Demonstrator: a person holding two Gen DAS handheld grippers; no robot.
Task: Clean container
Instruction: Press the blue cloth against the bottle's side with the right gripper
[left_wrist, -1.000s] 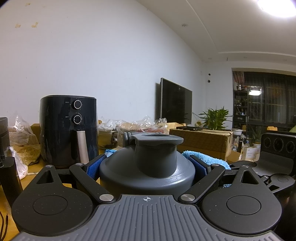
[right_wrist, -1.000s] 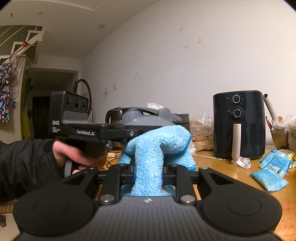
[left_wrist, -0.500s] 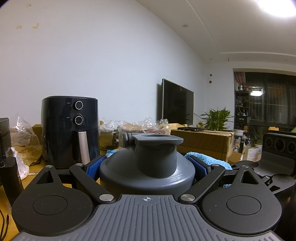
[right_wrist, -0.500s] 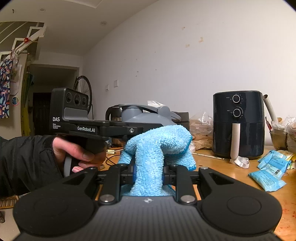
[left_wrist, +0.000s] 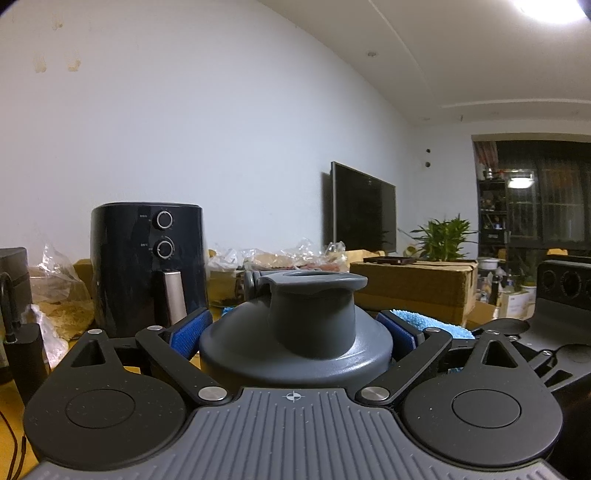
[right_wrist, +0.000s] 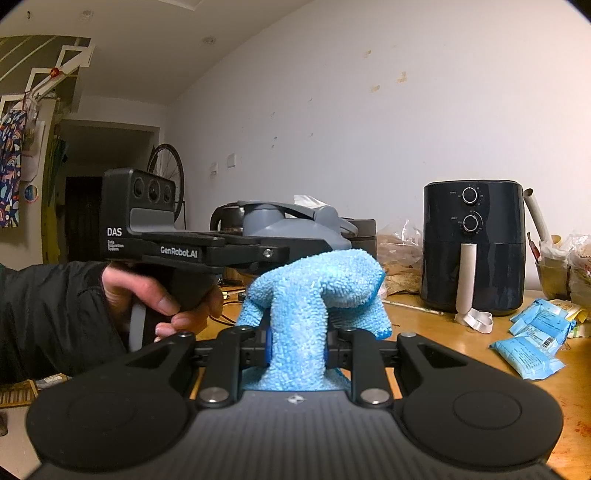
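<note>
In the left wrist view a grey container (left_wrist: 295, 343) with a wide grey lid and flip spout stands upright between the blue pads (left_wrist: 188, 328) of my left gripper (left_wrist: 295, 330), which is shut on it. A light blue cloth (left_wrist: 424, 321) shows just right of the container. The right wrist view has that blue cloth (right_wrist: 317, 284) bunched in my right gripper (right_wrist: 297, 350), which is shut on it. The cloth's top lies against the side of the grey container (right_wrist: 291, 225). A hand (right_wrist: 147, 295) in a black sleeve holds the left gripper's handle.
A black air fryer (right_wrist: 474, 243) stands at the wall on the wooden table (right_wrist: 461, 343). Blue snack packets (right_wrist: 528, 347) lie at the right. Plastic bags (left_wrist: 59, 291), a cardboard box (left_wrist: 413, 284), a plant and a wall television sit behind.
</note>
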